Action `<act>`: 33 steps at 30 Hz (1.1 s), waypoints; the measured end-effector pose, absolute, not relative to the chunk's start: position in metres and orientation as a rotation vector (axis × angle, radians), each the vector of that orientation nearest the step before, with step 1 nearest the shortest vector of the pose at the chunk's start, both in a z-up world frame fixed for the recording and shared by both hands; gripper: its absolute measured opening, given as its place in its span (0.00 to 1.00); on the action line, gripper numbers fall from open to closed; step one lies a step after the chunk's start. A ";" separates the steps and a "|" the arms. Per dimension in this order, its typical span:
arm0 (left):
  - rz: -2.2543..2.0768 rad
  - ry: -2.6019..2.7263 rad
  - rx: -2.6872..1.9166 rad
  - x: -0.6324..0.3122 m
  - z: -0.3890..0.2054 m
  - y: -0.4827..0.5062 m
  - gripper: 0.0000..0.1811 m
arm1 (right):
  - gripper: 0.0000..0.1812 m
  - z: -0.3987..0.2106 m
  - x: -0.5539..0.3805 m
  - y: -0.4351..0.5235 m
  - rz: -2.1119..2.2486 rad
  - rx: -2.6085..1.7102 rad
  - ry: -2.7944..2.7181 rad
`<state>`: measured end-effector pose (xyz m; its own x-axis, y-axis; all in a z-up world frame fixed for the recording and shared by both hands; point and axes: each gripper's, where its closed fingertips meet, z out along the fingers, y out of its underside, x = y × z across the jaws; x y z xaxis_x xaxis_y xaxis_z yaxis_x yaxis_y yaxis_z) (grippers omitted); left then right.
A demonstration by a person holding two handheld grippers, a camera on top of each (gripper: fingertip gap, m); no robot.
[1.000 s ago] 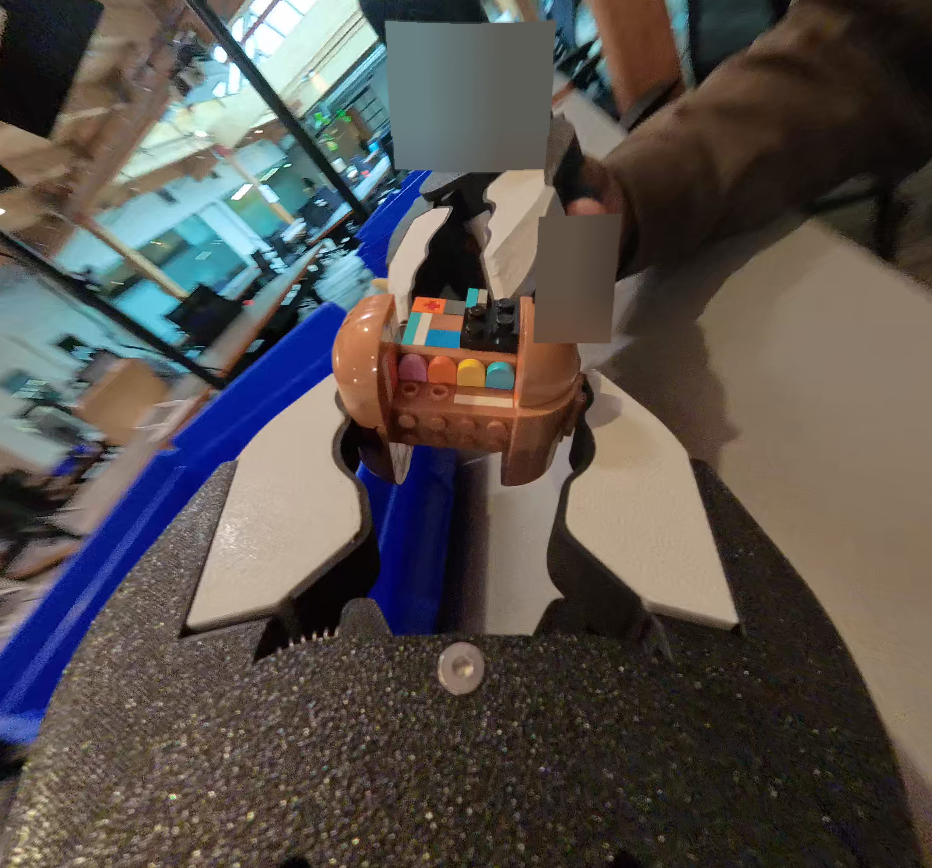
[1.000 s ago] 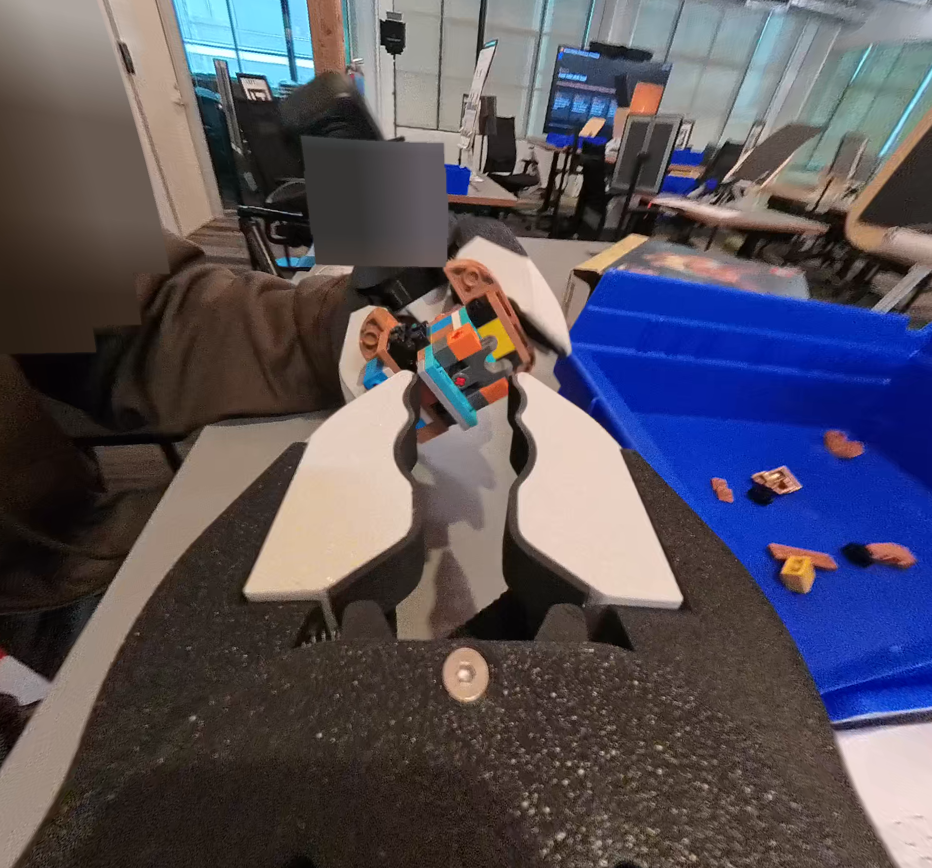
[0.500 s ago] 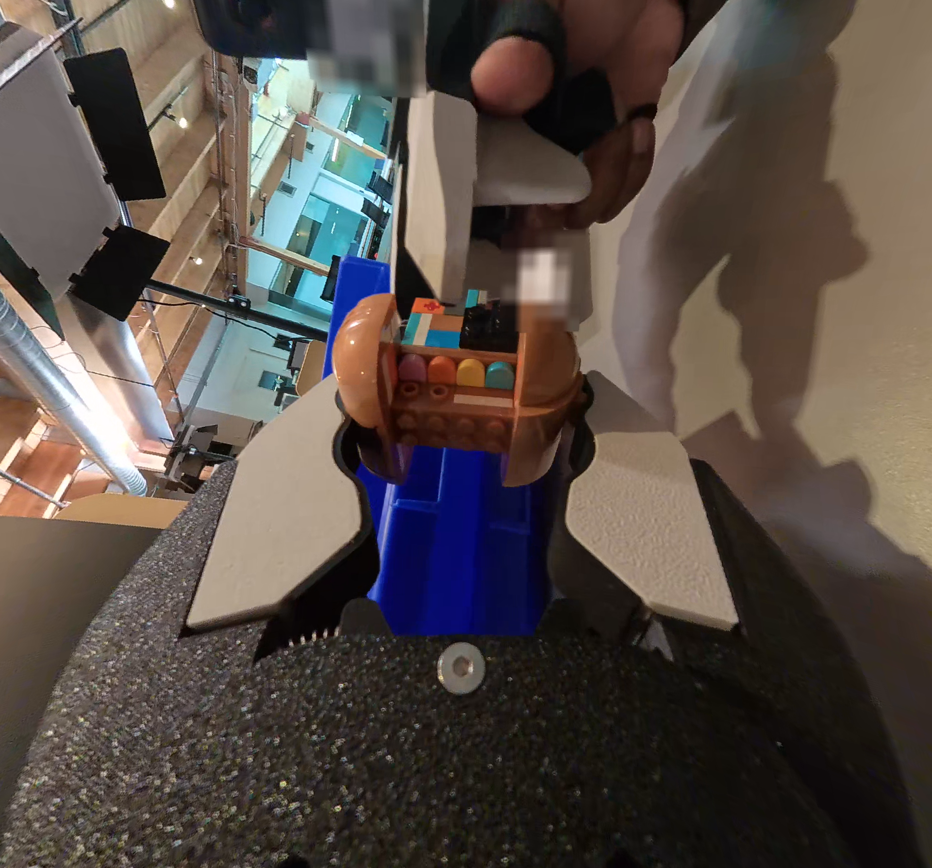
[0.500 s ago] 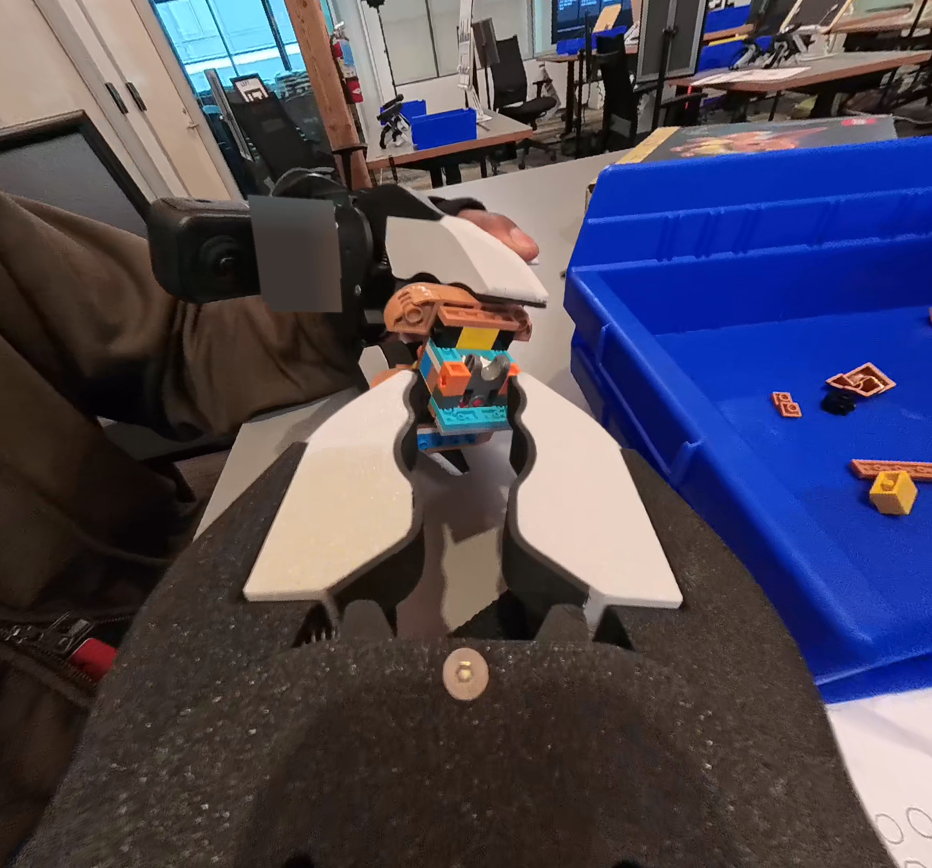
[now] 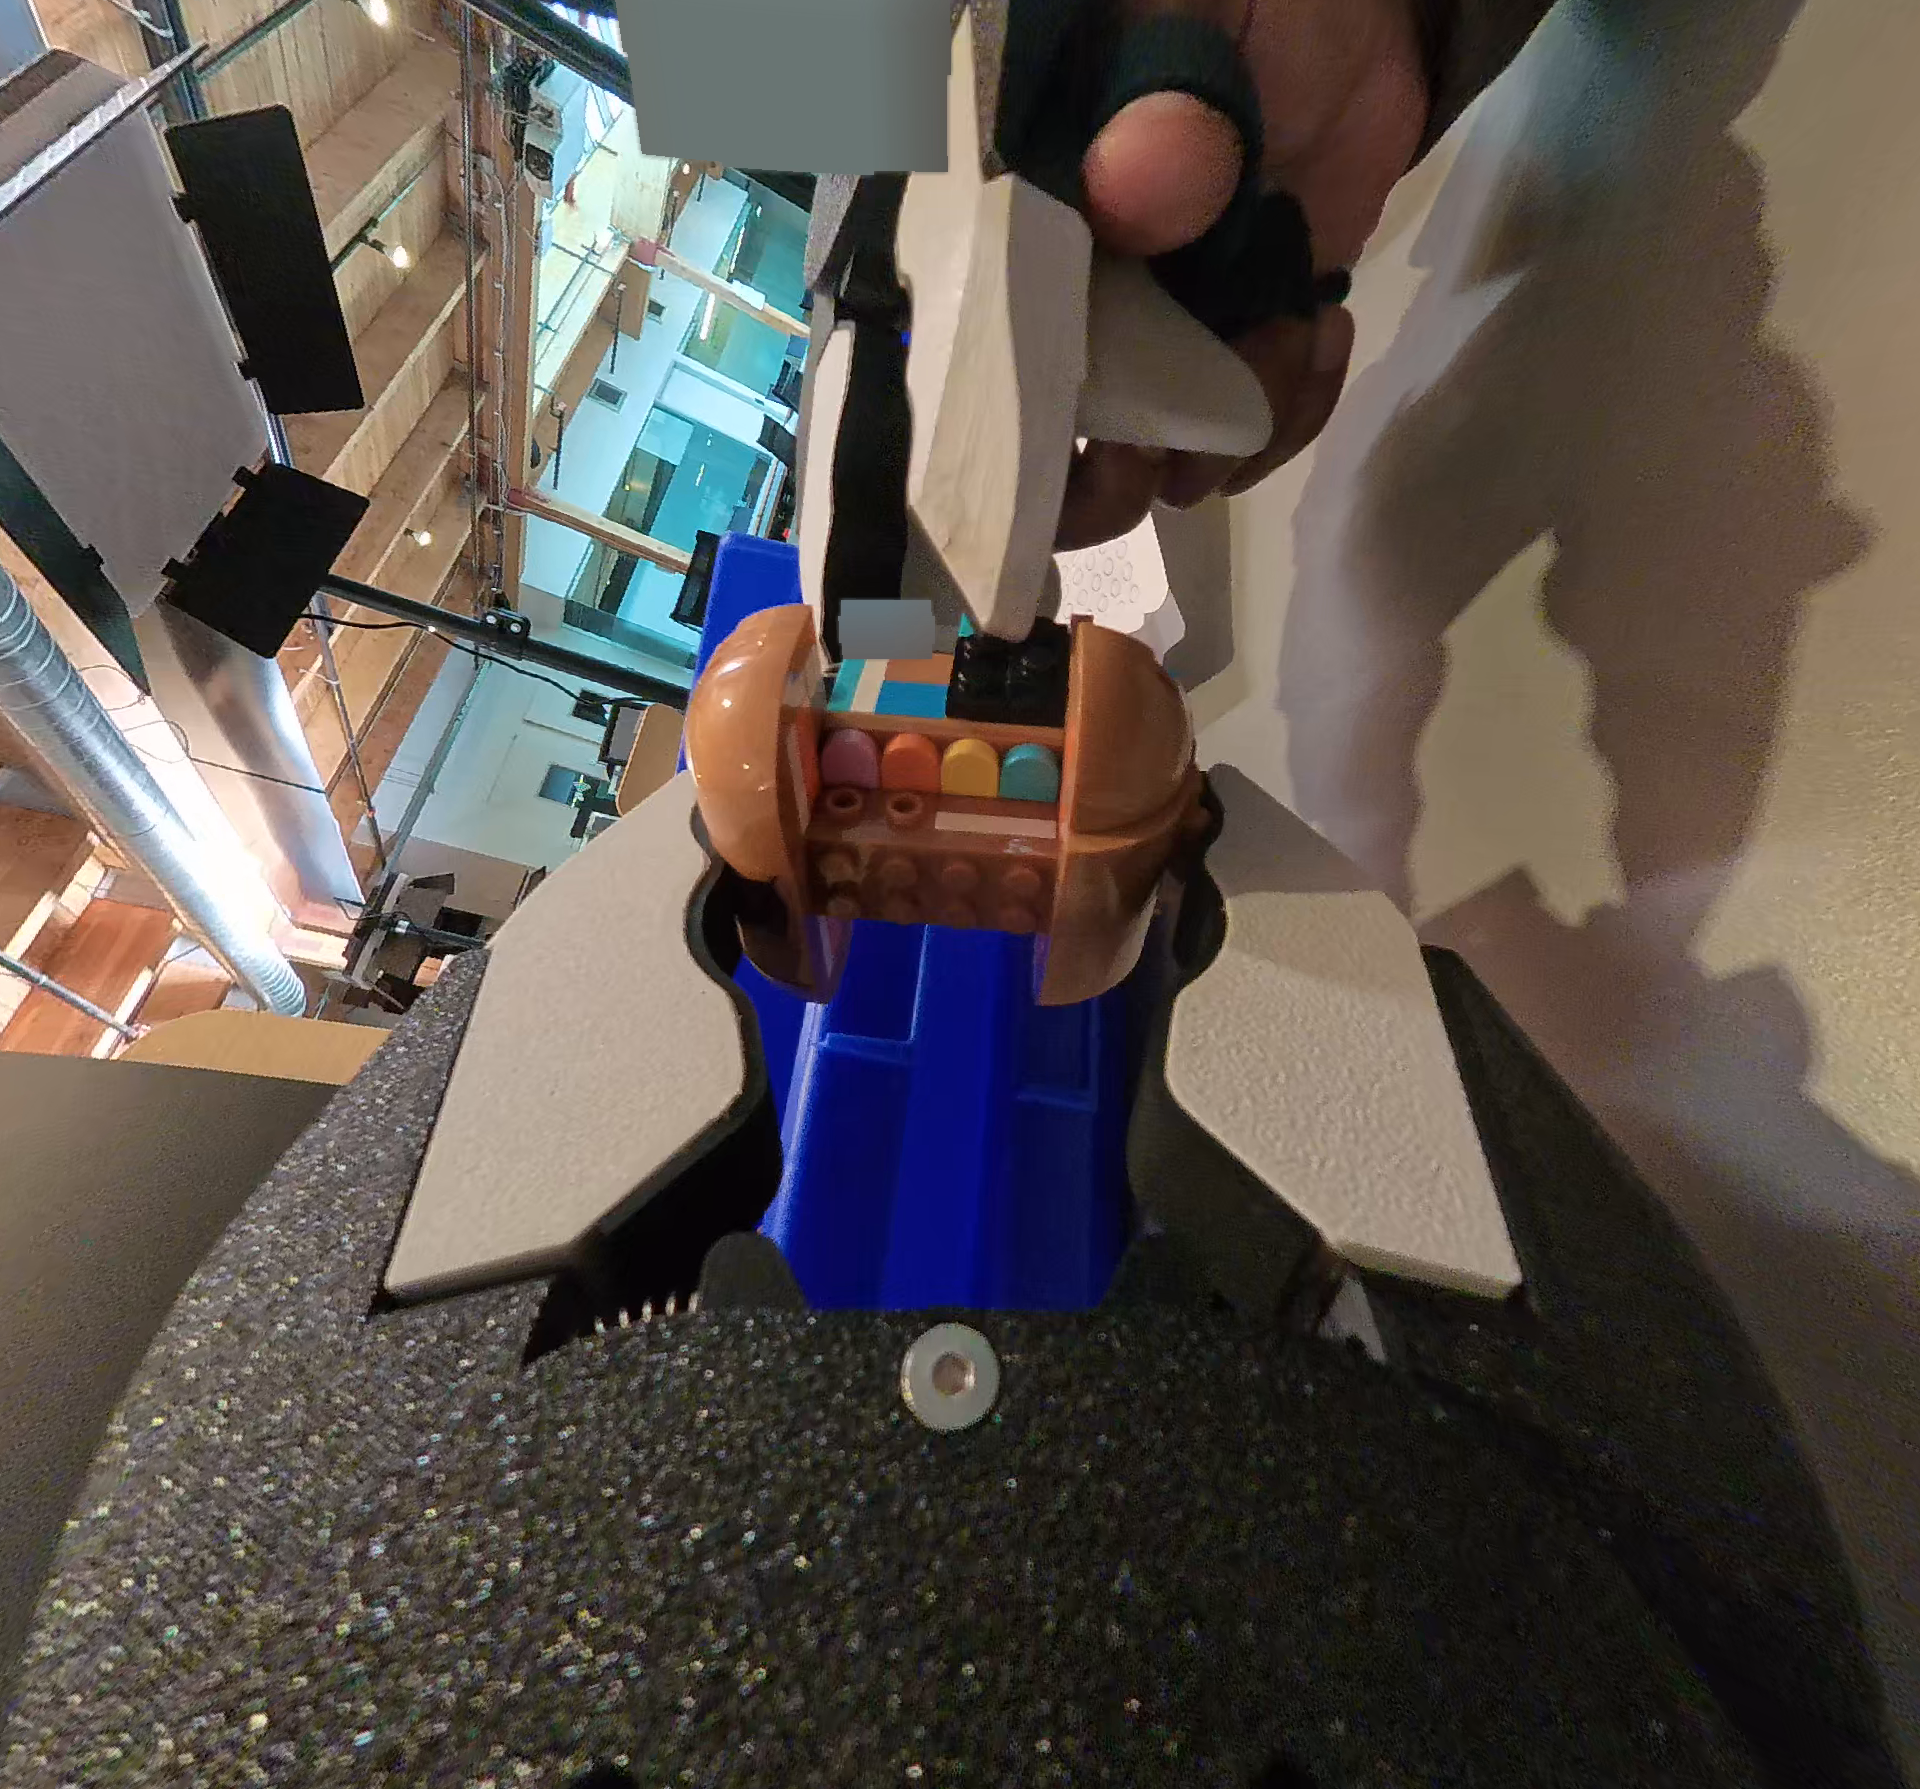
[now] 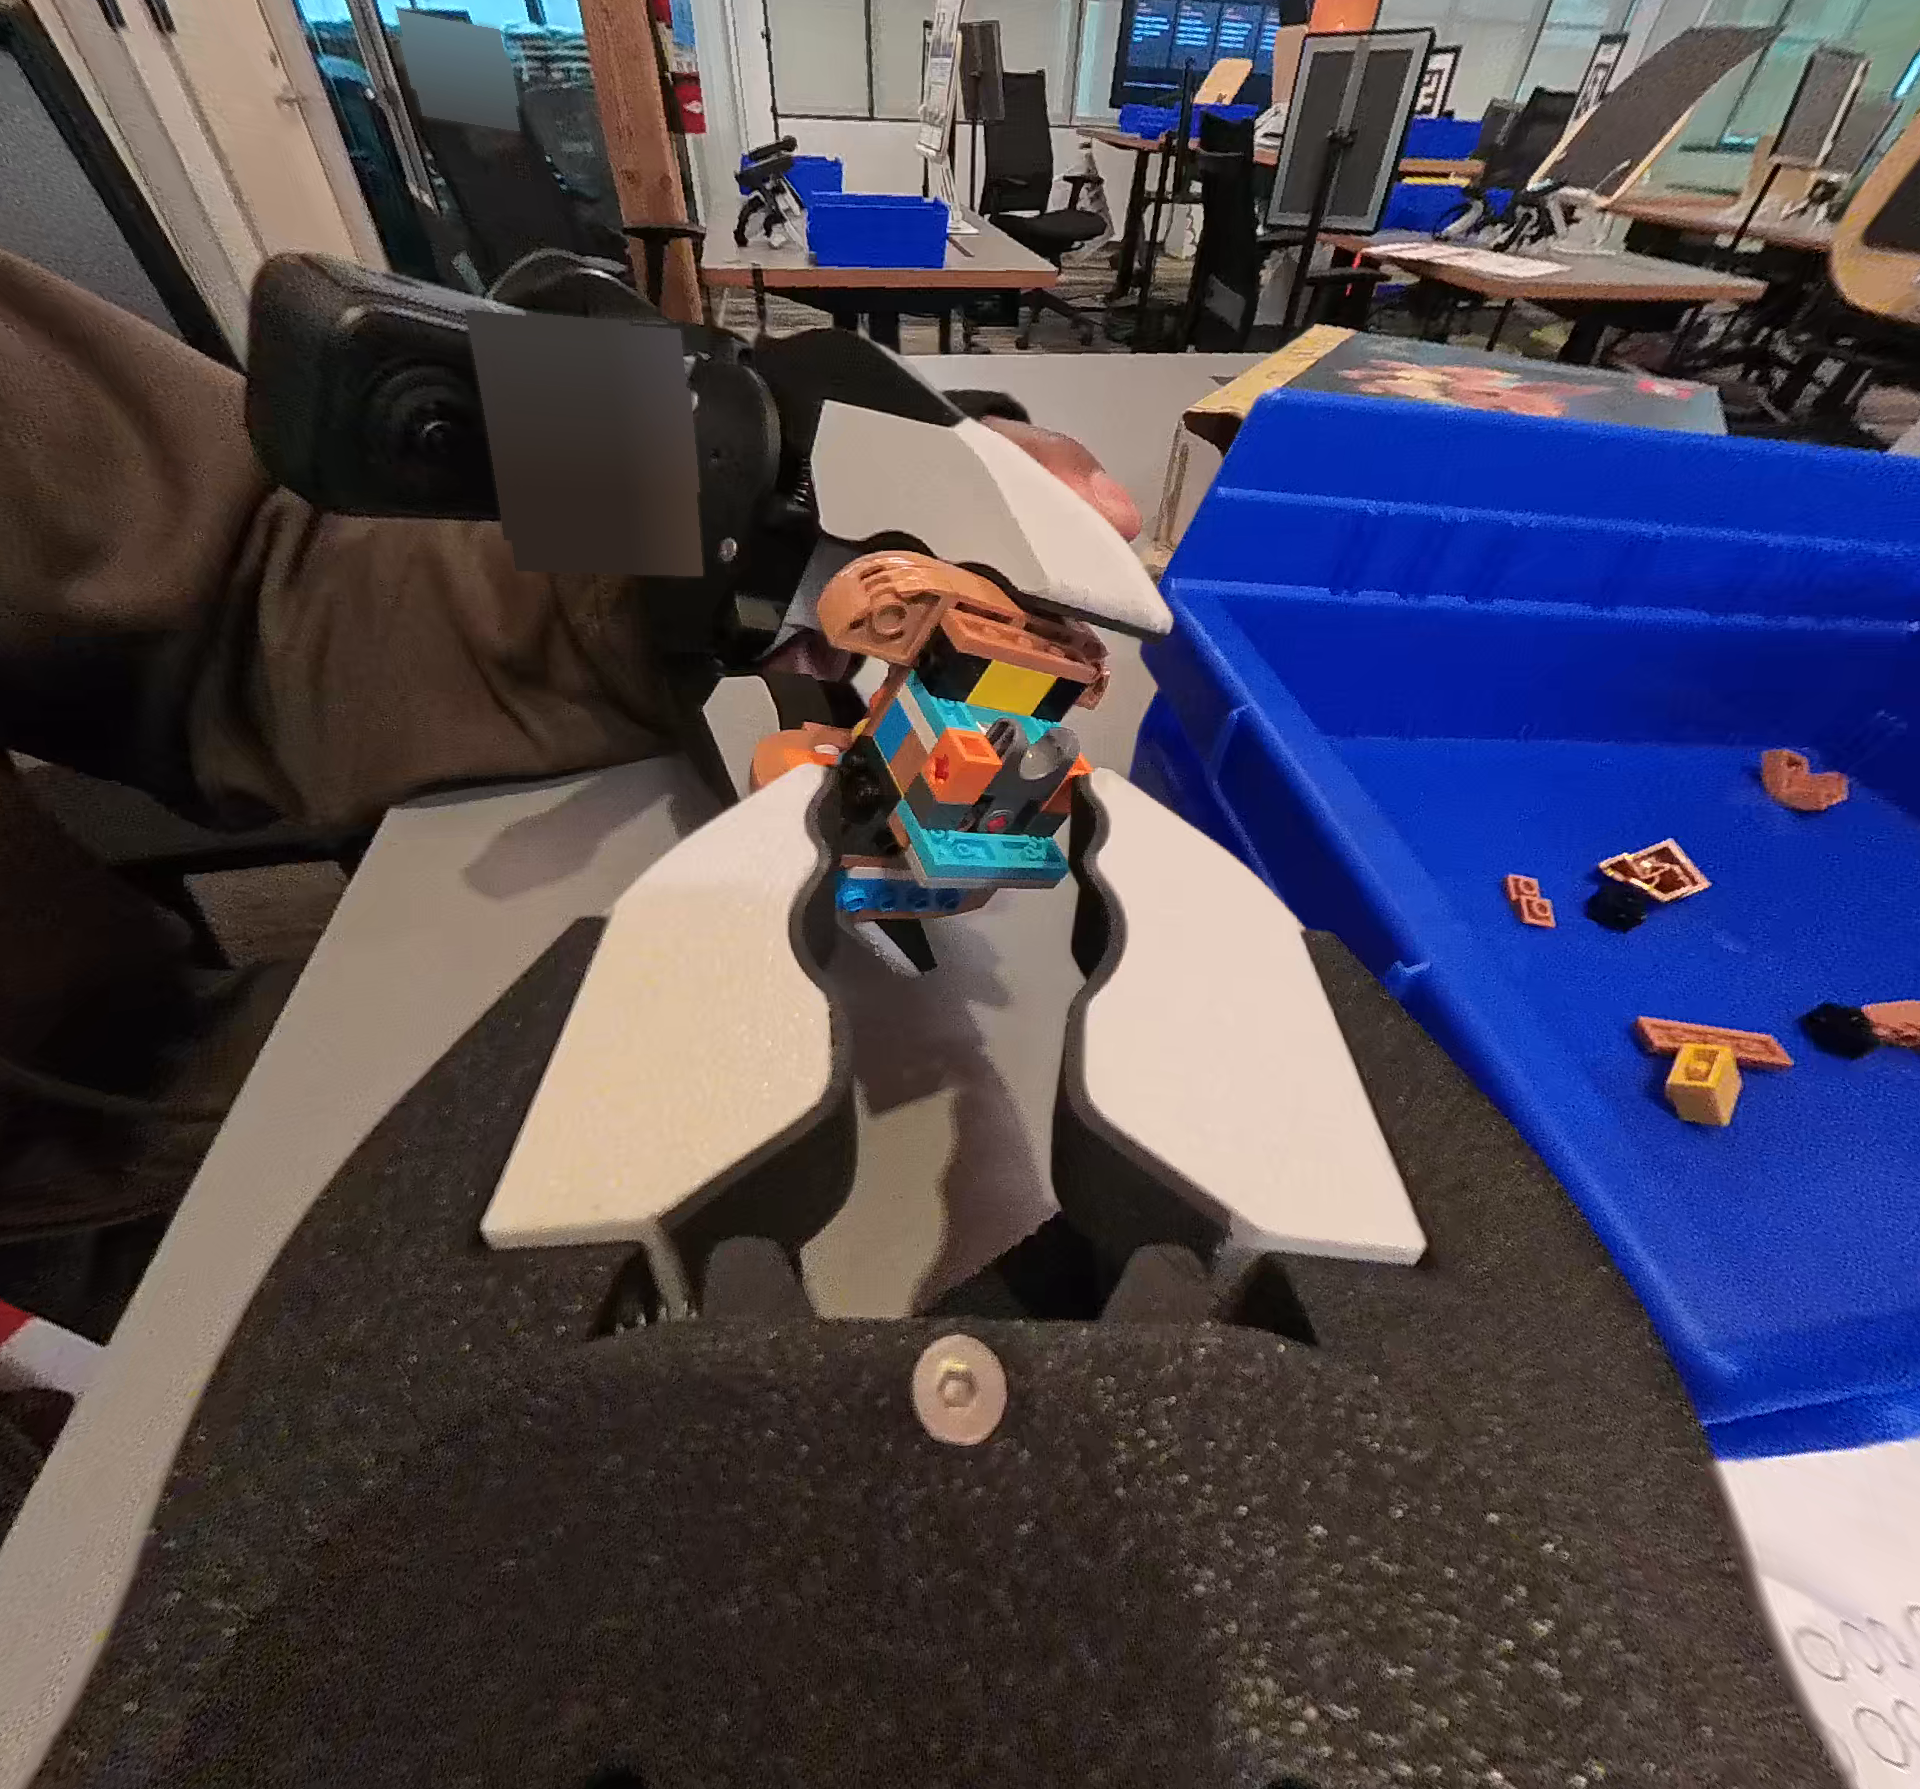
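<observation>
A brick model (image 5: 935, 835) with brown rounded sides, a row of coloured studs and a black brick on top sits between the fingers of my left gripper (image 5: 951, 830), which is shut on its brown sides. My right gripper (image 6: 951, 789) is shut on the same model (image 6: 966, 804), at its teal, orange and black end. In the left wrist view the right gripper's fingers (image 5: 987, 389) come down from above onto the black brick, with a person's hand (image 5: 1226, 129) behind them. In the right wrist view a left gripper finger (image 6: 966, 513) lies over the model's brown top. The model is held above the grey table (image 6: 468, 908).
A large blue bin (image 6: 1455, 596) stands to the right and shows behind the model in the left wrist view (image 5: 935, 1137). Several loose brown, black and yellow bricks (image 6: 1704, 1064) lie in it. A printed box (image 6: 1455, 378) lies behind the bin. A brown sleeve (image 6: 260, 648) fills the left. Only a small space, under 4 cm, lies between the two pairs of fingers.
Both grippers have kept hold of the model while turning with it. The left view has rolled, so the right gripper now comes from above. In the right view the model has turned more upright.
</observation>
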<state>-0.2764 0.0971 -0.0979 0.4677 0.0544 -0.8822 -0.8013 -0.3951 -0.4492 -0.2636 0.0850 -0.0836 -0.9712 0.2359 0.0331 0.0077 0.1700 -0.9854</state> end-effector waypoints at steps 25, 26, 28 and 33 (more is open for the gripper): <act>1.016 0.762 -1.647 -0.252 -0.103 0.108 0.46 | 0.27 -0.082 -0.247 0.081 2.194 -0.319 -2.426; 1.018 0.772 -1.644 -0.251 -0.104 0.108 0.46 | 0.26 -0.083 -0.246 0.081 2.198 -0.320 -2.441; 1.027 0.791 -1.645 -0.250 -0.105 0.109 0.46 | 0.25 -0.083 -0.244 0.081 2.206 -0.319 -2.452; 1.032 0.816 -1.639 -0.247 -0.107 0.109 0.46 | 0.21 -0.083 -0.243 0.081 2.226 -0.331 -2.480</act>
<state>-0.2475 0.1094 -0.1066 0.4099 -0.0323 -0.9116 -0.8794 -0.2794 -0.3855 -0.2429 0.0815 -0.0834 -0.9593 0.0078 -0.2822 0.2814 0.1061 -0.9537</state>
